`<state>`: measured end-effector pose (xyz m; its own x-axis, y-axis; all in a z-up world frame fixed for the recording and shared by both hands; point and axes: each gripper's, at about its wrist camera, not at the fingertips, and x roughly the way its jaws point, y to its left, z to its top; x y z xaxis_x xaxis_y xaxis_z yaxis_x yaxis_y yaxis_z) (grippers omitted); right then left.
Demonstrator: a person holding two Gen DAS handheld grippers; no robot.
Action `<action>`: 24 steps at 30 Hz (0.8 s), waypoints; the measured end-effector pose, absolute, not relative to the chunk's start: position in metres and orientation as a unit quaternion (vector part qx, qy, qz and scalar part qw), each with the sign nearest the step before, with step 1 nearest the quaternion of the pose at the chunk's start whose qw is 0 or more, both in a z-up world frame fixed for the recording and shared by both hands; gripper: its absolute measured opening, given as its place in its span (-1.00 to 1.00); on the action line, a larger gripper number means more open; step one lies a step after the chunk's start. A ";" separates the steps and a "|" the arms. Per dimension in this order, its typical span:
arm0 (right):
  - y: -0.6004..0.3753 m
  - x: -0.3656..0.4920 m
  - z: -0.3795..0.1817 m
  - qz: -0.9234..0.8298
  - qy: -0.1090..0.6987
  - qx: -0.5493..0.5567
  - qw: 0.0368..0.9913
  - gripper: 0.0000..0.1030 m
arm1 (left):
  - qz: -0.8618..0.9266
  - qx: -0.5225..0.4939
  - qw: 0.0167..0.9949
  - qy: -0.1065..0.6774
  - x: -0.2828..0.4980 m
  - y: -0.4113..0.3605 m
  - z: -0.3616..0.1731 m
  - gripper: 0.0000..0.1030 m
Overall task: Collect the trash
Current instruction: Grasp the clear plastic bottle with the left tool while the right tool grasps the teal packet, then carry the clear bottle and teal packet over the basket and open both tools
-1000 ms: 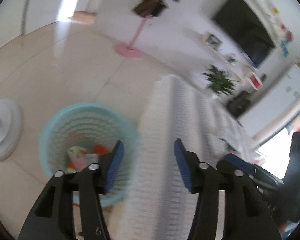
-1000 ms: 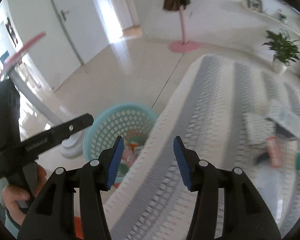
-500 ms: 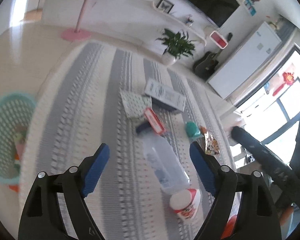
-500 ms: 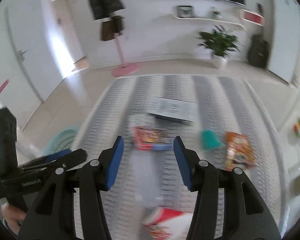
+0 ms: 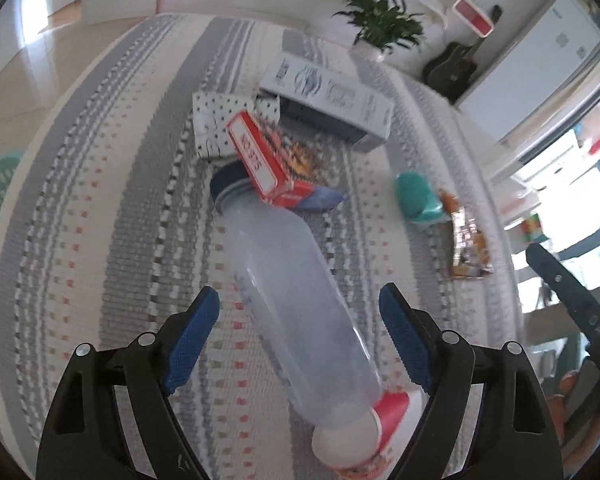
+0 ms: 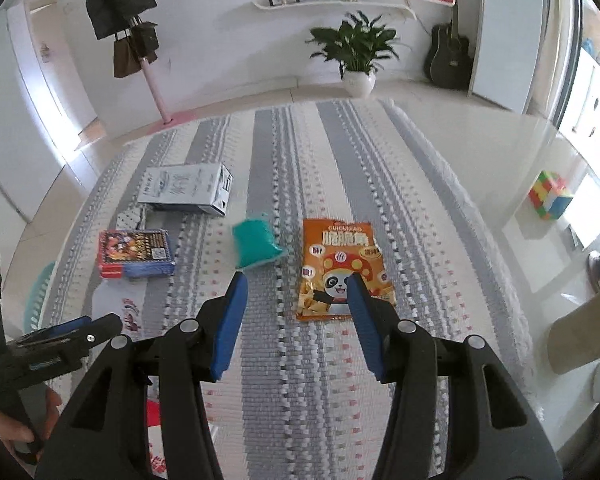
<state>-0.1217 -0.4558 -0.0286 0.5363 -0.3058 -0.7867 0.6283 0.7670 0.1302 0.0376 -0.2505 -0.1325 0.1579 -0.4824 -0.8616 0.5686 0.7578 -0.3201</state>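
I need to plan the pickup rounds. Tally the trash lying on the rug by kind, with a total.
Boxes: 3 (white printed box, red and blue box, polka-dot carton)
Bottles: 1 (clear plastic bottle)
Cups: 1 (red and white paper cup)
Snack bags: 1 (orange bag)
Teal packets: 1
Total: 7
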 end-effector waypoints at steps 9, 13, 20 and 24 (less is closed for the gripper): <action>-0.461 -0.065 -0.057 -0.242 0.426 0.185 0.852 0.01 | -0.340 0.040 0.756 0.558 0.047 -0.253 -0.152 0.15; -0.460 -0.039 -0.071 -0.234 0.448 0.157 0.849 0.02 | -0.353 0.047 0.754 0.552 0.051 -0.245 -0.151 0.01; -0.463 -0.014 -0.099 -0.236 0.473 0.142 0.837 0.02 | -0.367 0.048 0.755 0.542 0.060 -0.221 -0.144 -0.03; -0.465 -0.009 -0.110 -0.242 0.478 0.148 0.831 0.02 | -0.371 0.053 0.760 0.532 0.060 -0.215 -0.141 -0.03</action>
